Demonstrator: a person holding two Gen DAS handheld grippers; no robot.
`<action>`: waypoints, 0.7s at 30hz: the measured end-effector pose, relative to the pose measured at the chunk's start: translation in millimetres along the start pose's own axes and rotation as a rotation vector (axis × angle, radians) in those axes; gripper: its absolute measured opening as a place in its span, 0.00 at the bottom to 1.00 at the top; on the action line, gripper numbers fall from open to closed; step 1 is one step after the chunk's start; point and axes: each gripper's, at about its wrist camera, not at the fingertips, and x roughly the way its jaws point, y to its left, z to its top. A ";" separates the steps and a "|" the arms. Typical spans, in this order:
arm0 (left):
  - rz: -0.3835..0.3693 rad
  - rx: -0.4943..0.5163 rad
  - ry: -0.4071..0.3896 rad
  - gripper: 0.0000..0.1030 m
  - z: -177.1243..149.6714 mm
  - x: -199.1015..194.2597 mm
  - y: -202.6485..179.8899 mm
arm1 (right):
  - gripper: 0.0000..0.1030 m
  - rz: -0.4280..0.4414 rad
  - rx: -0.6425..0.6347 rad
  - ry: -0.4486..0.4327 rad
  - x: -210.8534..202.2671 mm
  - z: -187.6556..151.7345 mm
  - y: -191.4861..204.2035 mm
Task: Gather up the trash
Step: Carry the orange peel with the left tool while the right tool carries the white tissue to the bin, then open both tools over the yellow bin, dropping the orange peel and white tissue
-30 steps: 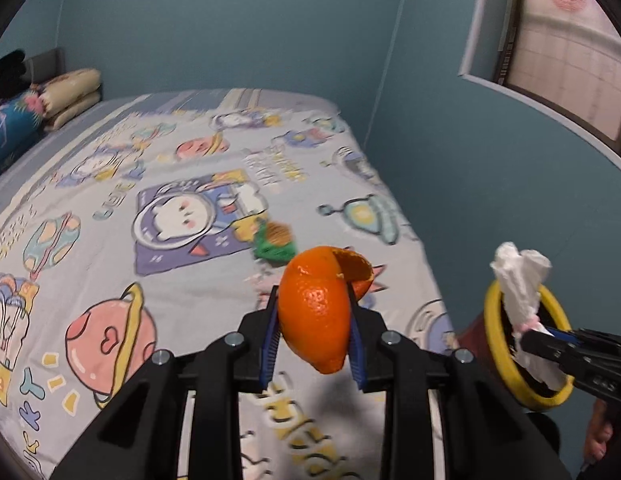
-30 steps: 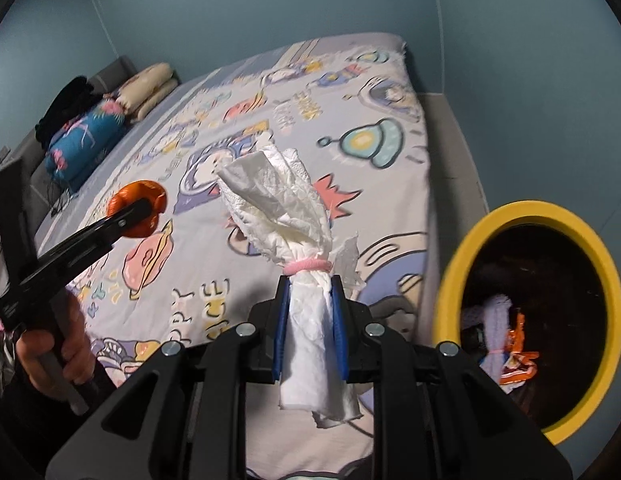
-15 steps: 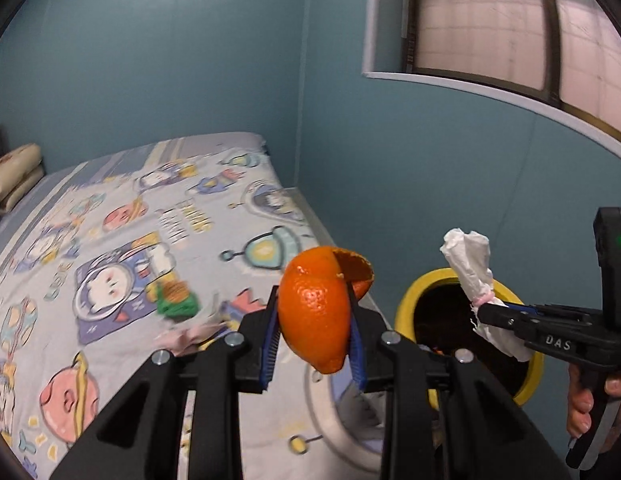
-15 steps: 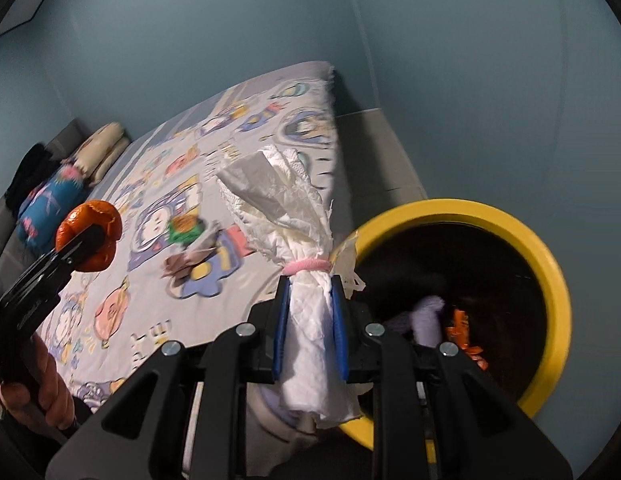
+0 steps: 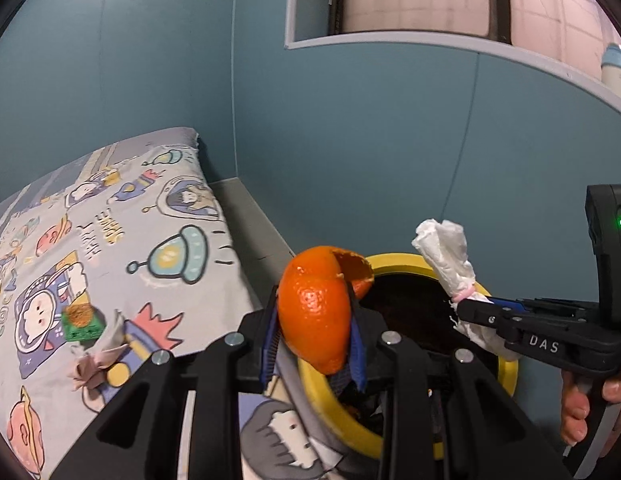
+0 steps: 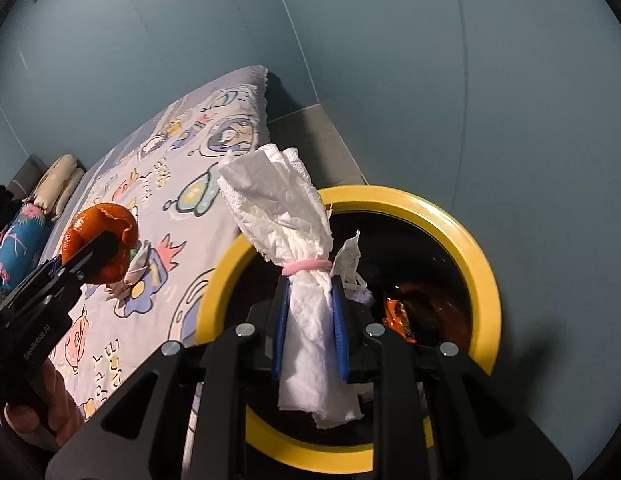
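The step in hand is judged to be the carry to the bin: both pieces of trash are held, and neither has been released.

The left gripper (image 5: 314,350) is clamped on a hollow piece of bright orange citrus peel (image 5: 316,308). The peel is held upright between the blue pads, its long axis roughly vertical, with the torn open edge at the top, turned to the right. The round bin with the yellow rim and dark interior (image 5: 394,262) lies just beyond and below these fingertips, slightly to the right.

The right gripper (image 6: 309,334) is clamped on a crumpled white paper tissue bundle tied with a pink band (image 6: 286,216). The bundle's long axis runs along the fingers; its wide, flared end points up and away from the claw, leaning left, and a short tail hangs below the pads. The bin opening (image 6: 476,258) lies directly under and ahead of this claw, and earlier trash is visible inside.

The next move is judged to call for each claw to be centred over the opening and its jaws parted, so that the load drops inside the rim. A green wrapper (image 5: 81,322) and a pinkish crumpled scrap (image 5: 96,360) remain on the cartoon-printed bed sheet (image 5: 178,216), to the left of the left claw.
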 end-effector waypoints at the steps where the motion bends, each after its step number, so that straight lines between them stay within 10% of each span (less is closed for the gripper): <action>1: -0.002 0.011 -0.001 0.26 0.1 3.7 -6.2 | 0.18 -0.001 0.005 0.003 0.7 -0.3 -3.3; 21: -0.064 0.006 0.041 0.38 -7.1 31.0 -38.5 | 0.27 -0.029 0.063 0.003 -3.9 2.5 -32.9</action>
